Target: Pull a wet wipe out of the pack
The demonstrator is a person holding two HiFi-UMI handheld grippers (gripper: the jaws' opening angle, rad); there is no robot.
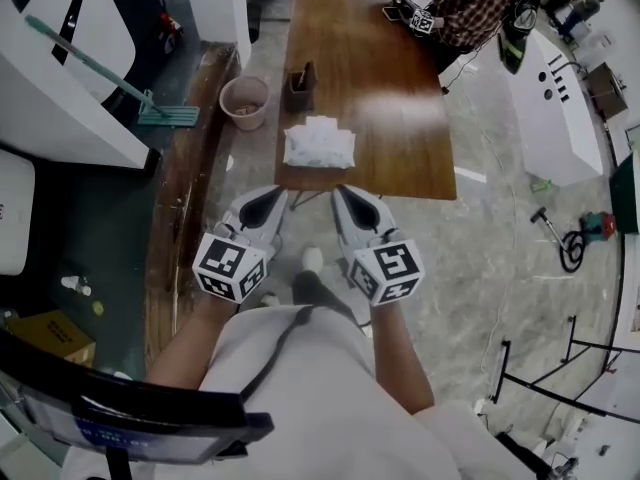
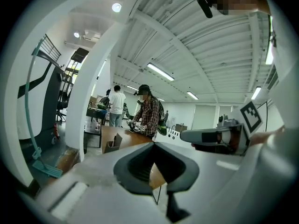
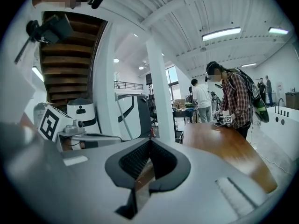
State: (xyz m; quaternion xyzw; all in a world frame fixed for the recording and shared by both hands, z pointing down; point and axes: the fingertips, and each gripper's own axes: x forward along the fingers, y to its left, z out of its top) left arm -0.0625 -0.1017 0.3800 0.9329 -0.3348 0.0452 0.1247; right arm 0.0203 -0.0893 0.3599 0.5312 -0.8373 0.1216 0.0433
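shirt (image 1: 300, 408): pale, lower centre | strap (image 1: 283, 346): dark | left gripper (image 1: 268, 198), right gripper (image 1: 347, 195): white shells, dark insets | marker cubes (image 1: 232, 266): black-and-white squares

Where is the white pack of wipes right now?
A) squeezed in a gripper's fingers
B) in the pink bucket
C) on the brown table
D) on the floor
C: the wet wipe pack lies on the wooden table, near its close end.

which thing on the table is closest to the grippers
The white wet wipe pack, lying at the near end of the table. The brown box stands farther back, by the left edge.
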